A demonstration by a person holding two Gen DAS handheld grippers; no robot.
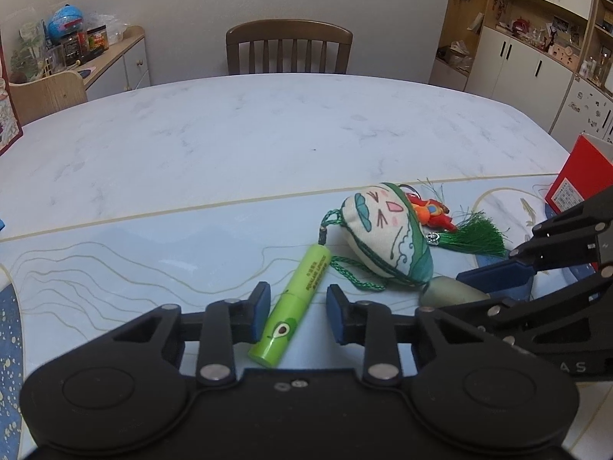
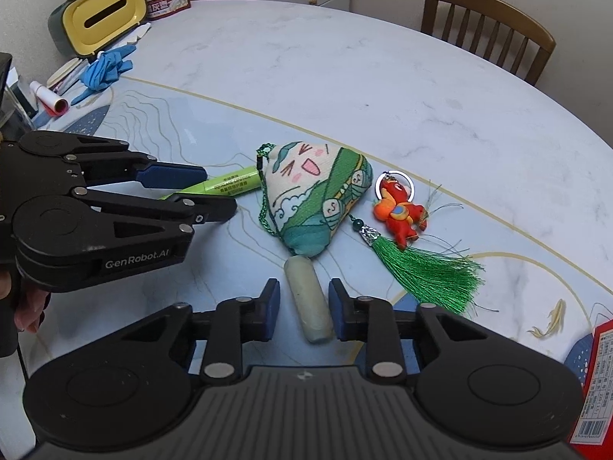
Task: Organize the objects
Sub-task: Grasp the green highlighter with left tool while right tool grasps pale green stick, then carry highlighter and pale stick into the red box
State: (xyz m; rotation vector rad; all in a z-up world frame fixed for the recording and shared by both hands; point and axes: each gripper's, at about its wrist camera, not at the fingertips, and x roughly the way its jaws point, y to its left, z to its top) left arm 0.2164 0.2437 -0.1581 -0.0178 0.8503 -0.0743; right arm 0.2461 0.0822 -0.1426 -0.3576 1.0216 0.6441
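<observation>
The marble-patterned table (image 2: 345,76) filled most of both views, with a wooden chair (image 1: 288,50) at its far edge, top centre of the left wrist view. In the upper left of the right wrist view stood a yellow-faced tissue box (image 2: 100,15). At mid-frame lay the stuffed cloth sachet (image 2: 312,195) with a cartoon face, its green tassel (image 2: 425,272) fanned out to the lower right and a red-orange figure keychain (image 2: 398,212) touching the tassel's top.

Your left gripper (image 1: 295,314) had its jaws spread around the lime-green tube (image 1: 291,306) lying flat on the table — the left pad looked close to it, the right one stood clear. Your right gripper (image 2: 303,308) was likewise spread, straddling the pale cylinder (image 2: 308,299) just below the sachet; neither pad visibly pressed it. A red box (image 2: 597,383) sat at the lower right edge.
</observation>
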